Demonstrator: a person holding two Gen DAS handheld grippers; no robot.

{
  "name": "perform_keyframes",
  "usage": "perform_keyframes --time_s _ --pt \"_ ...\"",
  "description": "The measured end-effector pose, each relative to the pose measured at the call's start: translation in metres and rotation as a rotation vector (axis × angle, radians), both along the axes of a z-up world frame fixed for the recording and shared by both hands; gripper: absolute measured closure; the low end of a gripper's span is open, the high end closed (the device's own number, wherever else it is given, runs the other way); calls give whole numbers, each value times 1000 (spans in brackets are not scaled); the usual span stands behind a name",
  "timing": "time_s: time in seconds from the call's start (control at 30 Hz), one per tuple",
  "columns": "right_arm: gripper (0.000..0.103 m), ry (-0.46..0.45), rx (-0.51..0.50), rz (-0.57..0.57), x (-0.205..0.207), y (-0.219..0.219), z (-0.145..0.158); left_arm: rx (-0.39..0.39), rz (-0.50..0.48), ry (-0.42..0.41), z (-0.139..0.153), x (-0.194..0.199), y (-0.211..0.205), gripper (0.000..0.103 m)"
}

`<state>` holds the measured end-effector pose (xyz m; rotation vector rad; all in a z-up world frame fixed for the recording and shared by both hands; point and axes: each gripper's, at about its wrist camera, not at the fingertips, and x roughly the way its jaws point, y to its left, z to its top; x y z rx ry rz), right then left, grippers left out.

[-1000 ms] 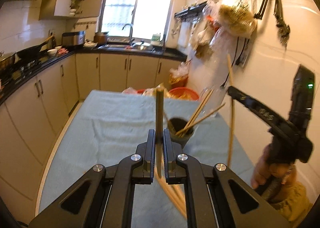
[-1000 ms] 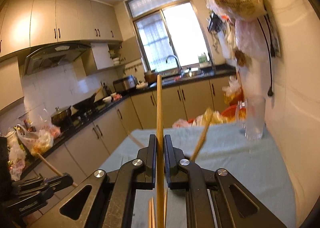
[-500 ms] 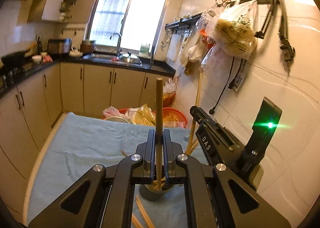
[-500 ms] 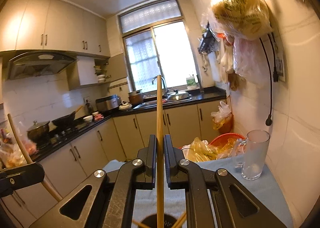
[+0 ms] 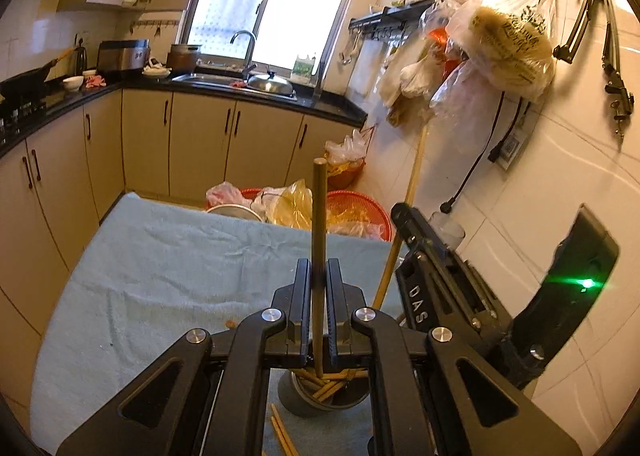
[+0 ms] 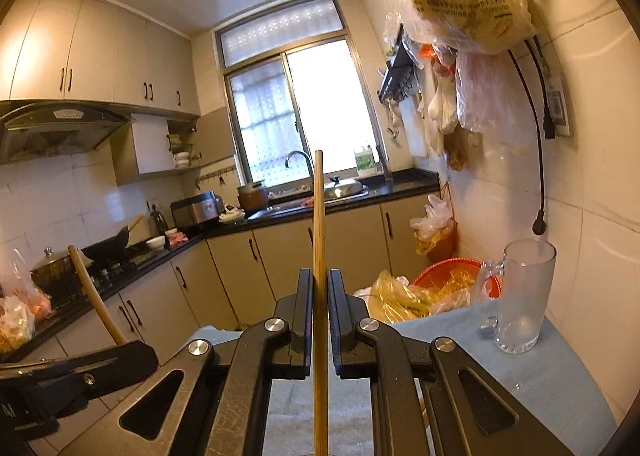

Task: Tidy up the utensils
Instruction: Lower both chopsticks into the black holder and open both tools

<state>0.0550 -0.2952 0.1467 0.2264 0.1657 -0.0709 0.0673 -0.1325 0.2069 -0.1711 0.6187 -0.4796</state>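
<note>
My left gripper [image 5: 319, 280] is shut on a wooden chopstick [image 5: 319, 223], held upright, its lower end reaching into a grey cup [image 5: 320, 396] with several chopsticks inside. The cup stands on the blue cloth-covered table [image 5: 160, 256]. My right gripper [image 6: 319, 292] is shut on another wooden chopstick [image 6: 318, 223], also upright. The right gripper's body [image 5: 440, 288] shows in the left wrist view just right of the cup, its chopstick [image 5: 414, 183] rising beside it. The left gripper [image 6: 76, 372] with its chopstick [image 6: 92, 296] shows at lower left in the right wrist view.
Loose chopsticks [image 5: 282, 436] lie on the cloth beside the cup. A glass mug [image 6: 520, 296] stands at the table's right by the wall. A red basket [image 5: 356, 211] with plastic bags sits beyond the table's far edge. Bags hang from wall hooks [image 5: 508, 43].
Both grippers have moved forward and down over the cup. The left chopstick's lower end now reaches into the cup. Both stay shut on their chopsticks.
</note>
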Motion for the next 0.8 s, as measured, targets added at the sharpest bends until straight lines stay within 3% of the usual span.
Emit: perform_keyframes --time_s 0.6,0.73,0.8 --pt "93 21 -23 19 -6 7 1 8 13 4 -6 -10 5 96" --pt "73 15 -31 22 -12 9 5 9 19 4 -4 -14 8 96" --pt "69 9 -35 24 -17 10 10 11 30 5 -2 -19 12 96"
